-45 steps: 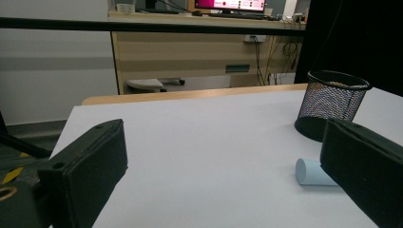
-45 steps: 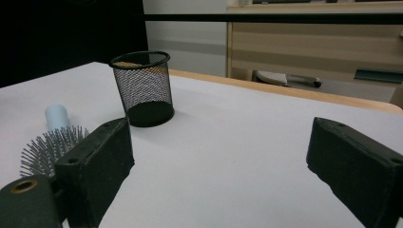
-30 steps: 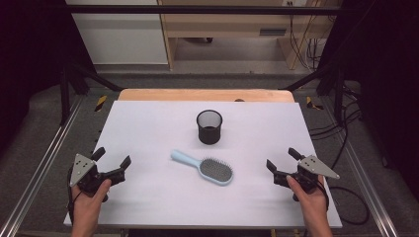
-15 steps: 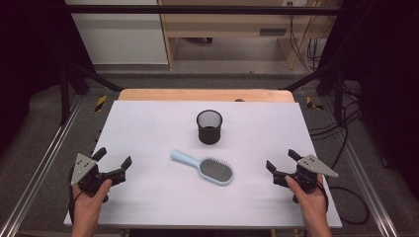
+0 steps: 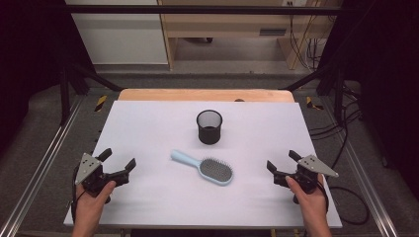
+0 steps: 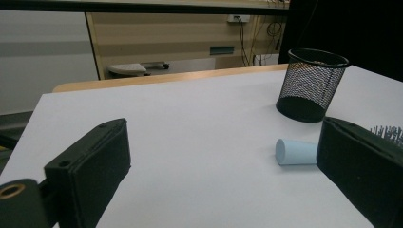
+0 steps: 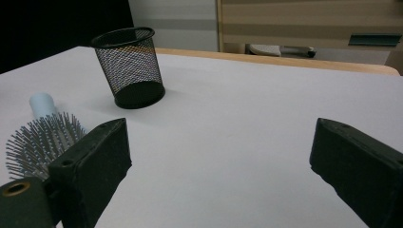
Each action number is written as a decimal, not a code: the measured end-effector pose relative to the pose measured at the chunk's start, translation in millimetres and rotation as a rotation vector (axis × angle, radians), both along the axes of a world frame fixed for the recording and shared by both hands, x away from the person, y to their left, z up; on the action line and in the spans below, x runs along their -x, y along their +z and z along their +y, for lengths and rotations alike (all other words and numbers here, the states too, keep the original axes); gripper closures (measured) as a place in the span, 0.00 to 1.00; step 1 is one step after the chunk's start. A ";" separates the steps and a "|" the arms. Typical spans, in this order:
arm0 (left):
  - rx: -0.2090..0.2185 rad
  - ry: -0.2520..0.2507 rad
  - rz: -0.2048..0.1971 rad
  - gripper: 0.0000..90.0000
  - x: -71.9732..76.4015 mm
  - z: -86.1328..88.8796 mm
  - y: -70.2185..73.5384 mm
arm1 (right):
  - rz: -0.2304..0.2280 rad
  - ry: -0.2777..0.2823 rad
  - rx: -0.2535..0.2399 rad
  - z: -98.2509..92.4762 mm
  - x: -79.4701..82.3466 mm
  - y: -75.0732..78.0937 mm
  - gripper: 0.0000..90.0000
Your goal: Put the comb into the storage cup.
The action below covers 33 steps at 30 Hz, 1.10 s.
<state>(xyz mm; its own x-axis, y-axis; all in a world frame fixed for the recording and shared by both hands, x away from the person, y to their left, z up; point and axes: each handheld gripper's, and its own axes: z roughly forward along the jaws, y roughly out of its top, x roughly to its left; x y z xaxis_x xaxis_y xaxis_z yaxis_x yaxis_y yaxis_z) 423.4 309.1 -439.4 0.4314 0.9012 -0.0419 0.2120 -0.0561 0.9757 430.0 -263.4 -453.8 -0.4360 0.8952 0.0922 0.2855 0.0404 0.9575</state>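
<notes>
On the desk (image 5: 148,128) the mesh cup (image 5: 209,127) stands behind the hairbrush (image 5: 203,167), near it. The left claw (image 5: 117,163) sits left of the hairbrush, the right claw (image 5: 283,161) right, both well apart.

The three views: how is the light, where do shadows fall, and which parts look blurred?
High view: even, soft light on the white table, dark surroundings, slightly soft overall. Left gripper view: the near jaws are blurred, the mesh cup is sharper with a faint shadow at its base. Right gripper view: the hairbrush bristles are fairly crisp, a soft shadow lies beside the cup, the jaws are out of focus.
</notes>
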 end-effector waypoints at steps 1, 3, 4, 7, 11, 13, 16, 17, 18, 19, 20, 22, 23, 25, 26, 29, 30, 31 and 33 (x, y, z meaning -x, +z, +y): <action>-0.006 -0.006 0.002 0.04 0.0 -0.9 0.0 | 0.001 -0.001 -0.001 0.0 0.0 0.0 0.07; -0.013 -0.013 0.006 0.04 0.3 -3.0 -0.1 | 0.004 -0.003 -0.003 0.2 0.0 -0.1 0.07; -0.017 -0.019 0.008 0.04 0.5 -4.7 -0.2 | 0.005 -0.003 -0.003 0.2 0.1 -0.2 0.07; -0.012 -0.041 0.024 0.03 0.3 -9.1 -0.2 | 0.007 -0.003 -0.001 0.5 -0.1 -0.8 0.07; -0.030 -0.061 0.059 0.03 -2.8 -17.6 -1.4 | 0.011 -0.004 0.001 0.7 -0.4 -1.4 0.07; -0.049 -0.077 0.076 0.03 -7.2 -24.0 -1.7 | 0.013 -0.004 0.001 0.7 -0.2 -1.6 0.07; -0.100 -0.107 0.097 0.05 -17.4 -35.6 2.4 | 0.017 -0.004 0.000 0.9 -0.2 -2.2 0.07; -0.107 -0.118 0.103 0.05 -20.9 -40.1 4.3 | 0.018 -0.004 0.000 0.8 -0.2 -2.3 0.07; -0.121 -0.127 0.107 0.05 -23.6 -43.1 5.9 | 0.020 -0.005 -0.003 0.9 -0.2 -2.4 0.07; -0.129 -0.138 0.110 0.05 -27.3 -48.1 7.9 | 0.021 -0.004 -0.004 0.8 -0.3 -2.5 0.07; -0.137 -0.154 0.115 0.05 -32.2 -53.8 10.9 | 0.022 -0.005 -0.002 0.7 -0.4 -2.6 0.07; -0.148 -0.172 0.122 0.05 -39.7 -62.5 15.5 | 0.022 -0.005 -0.004 0.6 -0.6 -2.7 0.07; -0.159 -0.182 0.128 0.05 -44.3 -67.5 18.2 | 0.021 -0.003 -0.002 0.5 -0.6 -2.7 0.07; -0.183 -0.203 0.140 0.05 -53.5 -77.4 23.5 | 0.022 -0.001 -0.004 0.7 -0.3 -2.6 0.07; -0.194 -0.210 0.144 0.05 -58.2 -82.1 26.0 | 0.023 -0.002 -0.006 1.1 -0.1 -2.5 0.07; -0.228 -0.232 0.160 0.08 -72.7 -95.5 32.3 | 0.023 0.003 -0.006 2.1 0.1 -2.5 0.07; -0.231 -0.236 0.164 0.09 -75.8 -98.1 33.3 | 0.023 0.004 -0.004 2.4 0.0 -2.5 0.07; -0.239 -0.242 0.168 0.09 -80.5 -102.5 34.7 | 0.023 0.005 -0.003 2.5 -0.1 -2.6 0.07; -0.262 -0.244 0.166 0.12 -87.2 -109.3 35.7 | 0.025 0.010 -0.001 3.1 -0.3 -2.6 0.07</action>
<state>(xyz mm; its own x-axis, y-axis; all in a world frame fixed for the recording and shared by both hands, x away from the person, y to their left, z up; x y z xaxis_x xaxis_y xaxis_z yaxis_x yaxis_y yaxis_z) 510.6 199.9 -403.7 0.6408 0.7626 0.0885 0.3158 -0.3669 0.8750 430.3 -260.3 -456.4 -0.4424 0.8907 0.1045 0.3091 0.0420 0.9501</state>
